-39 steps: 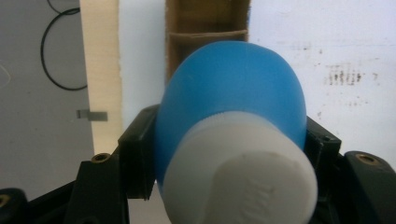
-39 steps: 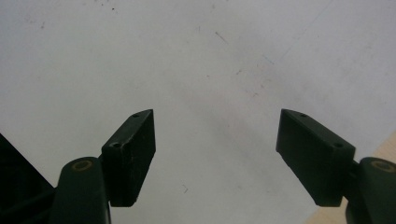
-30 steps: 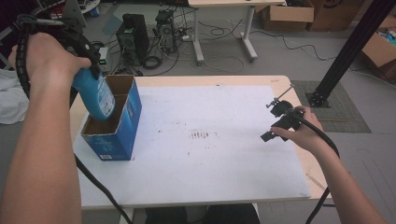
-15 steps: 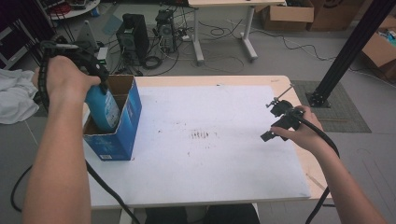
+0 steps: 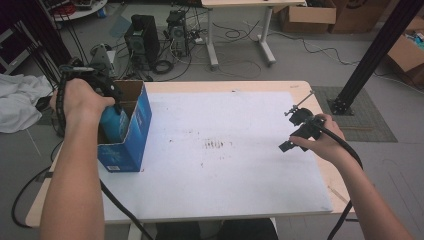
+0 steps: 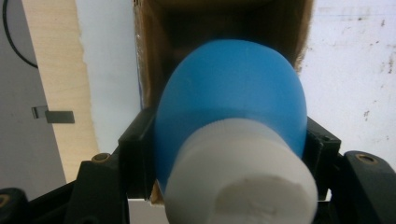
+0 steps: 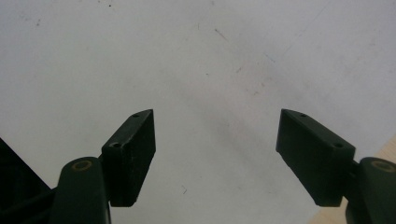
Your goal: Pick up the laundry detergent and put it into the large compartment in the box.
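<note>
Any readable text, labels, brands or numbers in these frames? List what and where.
No text can be read anywhere.
Blue cardboard box: small pale print near its bottom edge, too blurred to read.
Blue plastic bottle with white cap, held in the left gripper: no label showing.
White table mat: stains only, no print.
</note>
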Demonstrator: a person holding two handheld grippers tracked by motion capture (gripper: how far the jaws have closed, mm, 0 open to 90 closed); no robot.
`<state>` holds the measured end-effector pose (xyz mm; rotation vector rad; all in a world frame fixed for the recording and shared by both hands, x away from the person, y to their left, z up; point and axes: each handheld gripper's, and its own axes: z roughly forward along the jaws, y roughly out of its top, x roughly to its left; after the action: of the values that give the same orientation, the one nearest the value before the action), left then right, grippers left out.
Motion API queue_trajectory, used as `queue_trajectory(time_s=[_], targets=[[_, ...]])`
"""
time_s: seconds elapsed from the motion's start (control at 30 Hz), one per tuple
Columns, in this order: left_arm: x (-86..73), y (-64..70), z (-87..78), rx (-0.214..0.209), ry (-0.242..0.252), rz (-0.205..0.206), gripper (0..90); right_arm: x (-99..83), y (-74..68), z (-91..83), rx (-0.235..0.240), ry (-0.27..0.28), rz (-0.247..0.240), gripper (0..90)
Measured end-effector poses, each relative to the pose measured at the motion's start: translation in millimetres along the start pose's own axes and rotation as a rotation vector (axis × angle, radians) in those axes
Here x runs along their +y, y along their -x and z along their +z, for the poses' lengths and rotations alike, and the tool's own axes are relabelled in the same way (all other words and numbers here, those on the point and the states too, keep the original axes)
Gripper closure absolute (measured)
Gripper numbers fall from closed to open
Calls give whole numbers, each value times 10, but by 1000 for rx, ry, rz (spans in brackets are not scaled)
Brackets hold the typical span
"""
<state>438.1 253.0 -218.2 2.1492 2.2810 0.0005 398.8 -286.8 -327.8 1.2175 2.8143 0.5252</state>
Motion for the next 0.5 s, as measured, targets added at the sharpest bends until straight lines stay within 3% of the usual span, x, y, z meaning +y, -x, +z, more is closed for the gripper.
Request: queue_trajectory(time_s=[0.5], targets=[[-5, -6, 318, 0, -31, 3, 374, 20, -35, 36, -4, -7, -6, 286]])
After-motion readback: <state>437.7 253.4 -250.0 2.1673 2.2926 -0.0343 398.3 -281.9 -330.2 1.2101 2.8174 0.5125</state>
